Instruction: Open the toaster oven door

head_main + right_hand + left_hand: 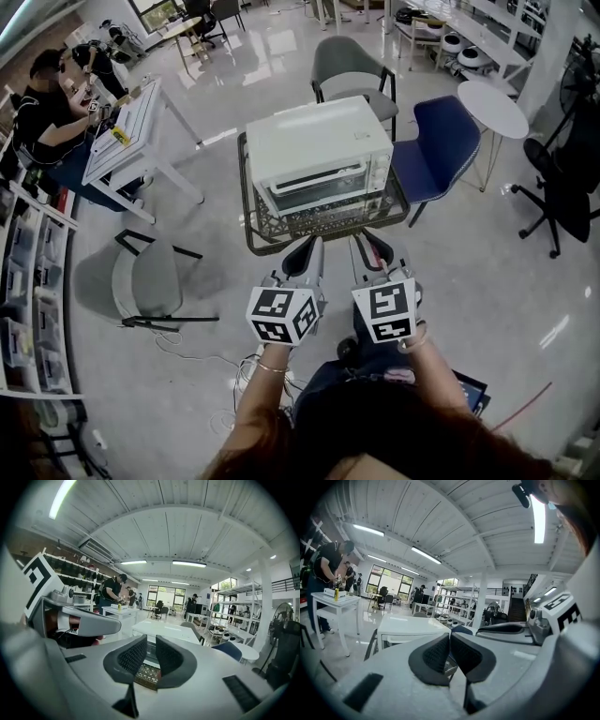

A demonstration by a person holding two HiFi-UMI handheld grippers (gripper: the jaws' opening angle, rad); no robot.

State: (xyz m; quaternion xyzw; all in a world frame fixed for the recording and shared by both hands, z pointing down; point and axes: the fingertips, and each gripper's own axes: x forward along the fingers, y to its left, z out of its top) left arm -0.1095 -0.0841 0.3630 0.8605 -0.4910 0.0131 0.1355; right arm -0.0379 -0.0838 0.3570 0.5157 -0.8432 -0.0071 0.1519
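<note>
Facing toaster oven on its wire rack, door shut, just ahead. Left hand-held gripper pinched together, right hand-held gripper slightly apart, both empty. We'd grab handle mid-bar w/ right, pull down slow.
</note>
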